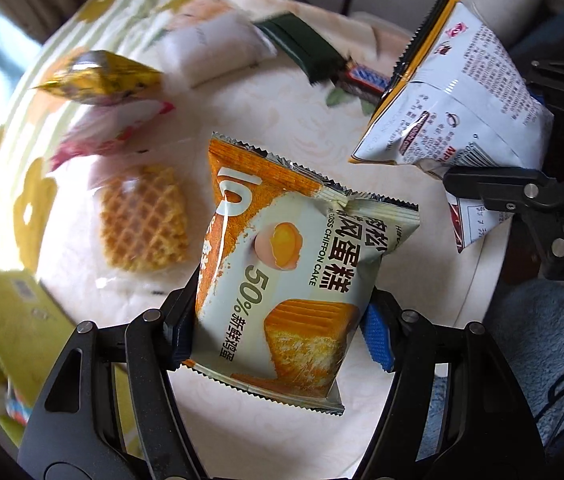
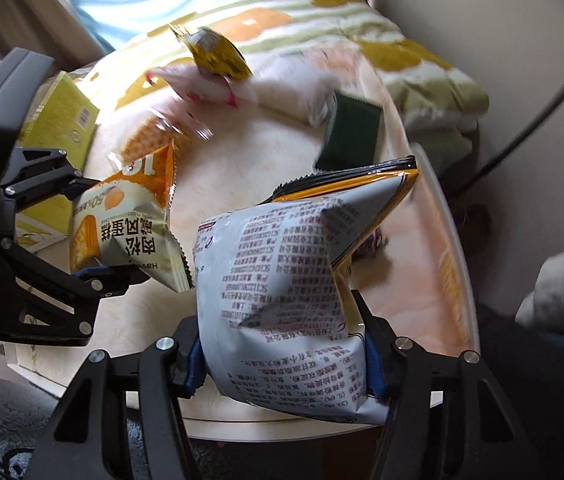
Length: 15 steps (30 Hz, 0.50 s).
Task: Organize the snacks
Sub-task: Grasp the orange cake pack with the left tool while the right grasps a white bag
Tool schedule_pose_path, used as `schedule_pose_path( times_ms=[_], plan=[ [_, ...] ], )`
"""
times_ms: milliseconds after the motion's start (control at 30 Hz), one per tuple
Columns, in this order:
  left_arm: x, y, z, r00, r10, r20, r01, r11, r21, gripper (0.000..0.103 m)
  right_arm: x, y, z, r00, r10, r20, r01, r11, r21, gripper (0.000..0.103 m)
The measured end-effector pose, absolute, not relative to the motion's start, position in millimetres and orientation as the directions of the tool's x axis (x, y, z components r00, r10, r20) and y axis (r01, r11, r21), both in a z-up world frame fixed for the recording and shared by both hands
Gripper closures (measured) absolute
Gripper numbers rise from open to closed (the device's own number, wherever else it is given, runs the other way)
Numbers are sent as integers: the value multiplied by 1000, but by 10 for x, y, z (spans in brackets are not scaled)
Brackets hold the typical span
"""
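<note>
Cake packet (image 1: 282, 272): long axis runs away from my left jaws, which pinch its near end.
Chip bag (image 2: 282, 292): stands up from my right jaws, pinched at its base.

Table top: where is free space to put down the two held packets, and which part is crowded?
The table is bare in the middle, between the waffle pack and the near rim, below the chiffon cake packet and the white printed bag. The far side is crowded: gold packet, white pillow pack, dark green bar.
</note>
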State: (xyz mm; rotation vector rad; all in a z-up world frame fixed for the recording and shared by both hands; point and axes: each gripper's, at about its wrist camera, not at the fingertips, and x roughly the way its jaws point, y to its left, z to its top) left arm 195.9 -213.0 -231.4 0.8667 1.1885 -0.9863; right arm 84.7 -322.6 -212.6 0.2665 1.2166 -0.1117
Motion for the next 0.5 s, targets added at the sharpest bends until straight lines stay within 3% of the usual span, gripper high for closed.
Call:
schedule_pose_path(
  times_ms=[500],
  plan=[
    [2047, -1362, -1204, 336, -217, -917, 673, 736, 73, 38, 1227, -2937, -1084, 535, 122, -836, -106, 991, 77, 47]
  ],
)
